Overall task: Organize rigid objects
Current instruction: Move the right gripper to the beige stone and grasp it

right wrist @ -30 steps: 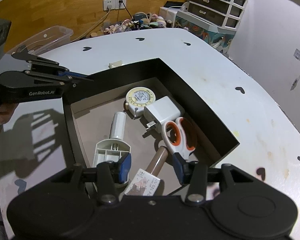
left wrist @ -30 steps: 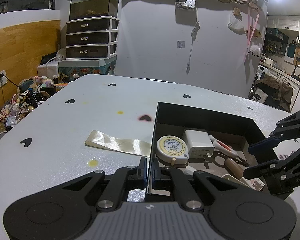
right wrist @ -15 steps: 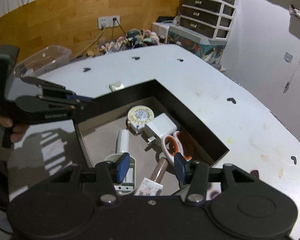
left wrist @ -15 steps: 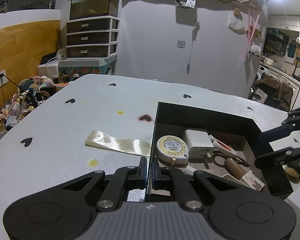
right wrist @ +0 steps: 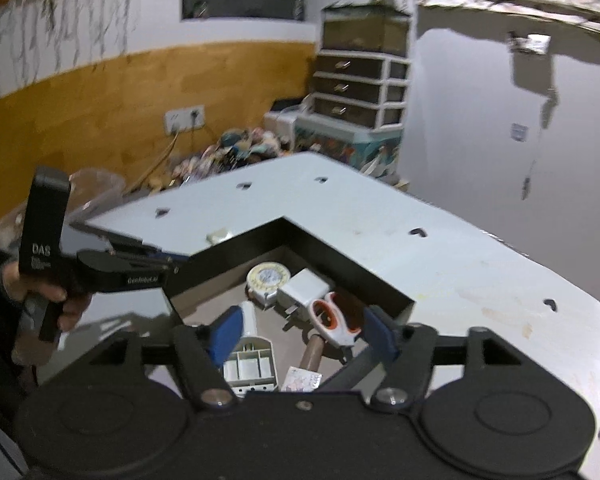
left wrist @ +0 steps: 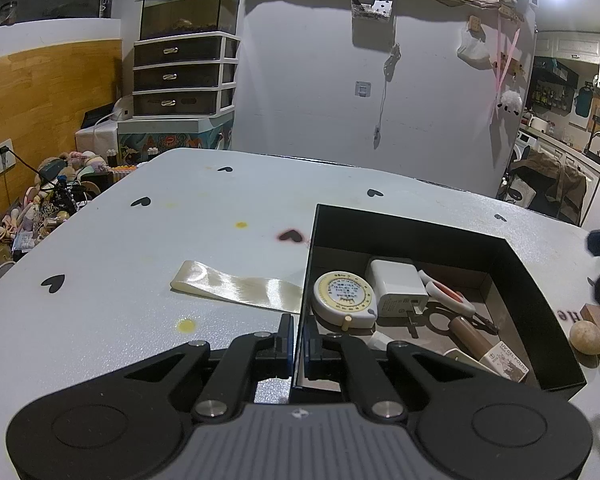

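Left wrist view: pale table [left wrist: 148,264] with black hearts, drawers against the wall, wooden balls [left wrist: 586,338] beside the black box [left wrist: 412,236]. Only the right view shows the hand [right wrist: 40,292] holding the left gripper [left wrist: 297,344], clamped on the box wall. Right gripper [right wrist: 300,336] has lifted back, jaws opening, empty; scissors [right wrist: 332,320] lie inside.

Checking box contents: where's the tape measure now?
Left wrist view: tape measure lies inside the black box, against its left wall, touching the white charger.
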Demonstrator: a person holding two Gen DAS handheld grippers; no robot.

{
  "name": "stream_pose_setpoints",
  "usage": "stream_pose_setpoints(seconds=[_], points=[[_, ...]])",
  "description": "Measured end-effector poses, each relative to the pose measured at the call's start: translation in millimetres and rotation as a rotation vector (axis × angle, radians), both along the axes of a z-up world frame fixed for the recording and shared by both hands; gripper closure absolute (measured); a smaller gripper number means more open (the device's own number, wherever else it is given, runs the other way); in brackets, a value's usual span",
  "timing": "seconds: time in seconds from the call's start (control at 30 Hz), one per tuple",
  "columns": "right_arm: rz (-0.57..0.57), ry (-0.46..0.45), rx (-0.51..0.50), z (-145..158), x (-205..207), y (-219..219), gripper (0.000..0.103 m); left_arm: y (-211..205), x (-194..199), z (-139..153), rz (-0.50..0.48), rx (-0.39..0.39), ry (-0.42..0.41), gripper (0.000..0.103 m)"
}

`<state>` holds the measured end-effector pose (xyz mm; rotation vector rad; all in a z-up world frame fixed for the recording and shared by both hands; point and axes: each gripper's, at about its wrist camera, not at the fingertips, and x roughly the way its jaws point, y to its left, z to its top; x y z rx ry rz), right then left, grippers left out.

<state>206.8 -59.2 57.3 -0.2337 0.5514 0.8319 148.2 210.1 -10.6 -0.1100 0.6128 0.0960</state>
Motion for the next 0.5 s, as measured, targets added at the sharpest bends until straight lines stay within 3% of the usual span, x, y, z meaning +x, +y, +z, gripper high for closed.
stream_pose_setpoints(seconds=[0.27, 0.5], points=[[-0.153, -0.043, 0.091, -7.4, -20.8, -29.7, 0.003, 0.0, 0.0, 0.2, 0.001, -0.001, 0.000, 0.099], [-0.372, -0.113, 0.151, -27.9, -35.6, -48.6, 0.000, 0.5, -0.3, -0.3, 0.001, 0.000, -0.001, 0.099]])
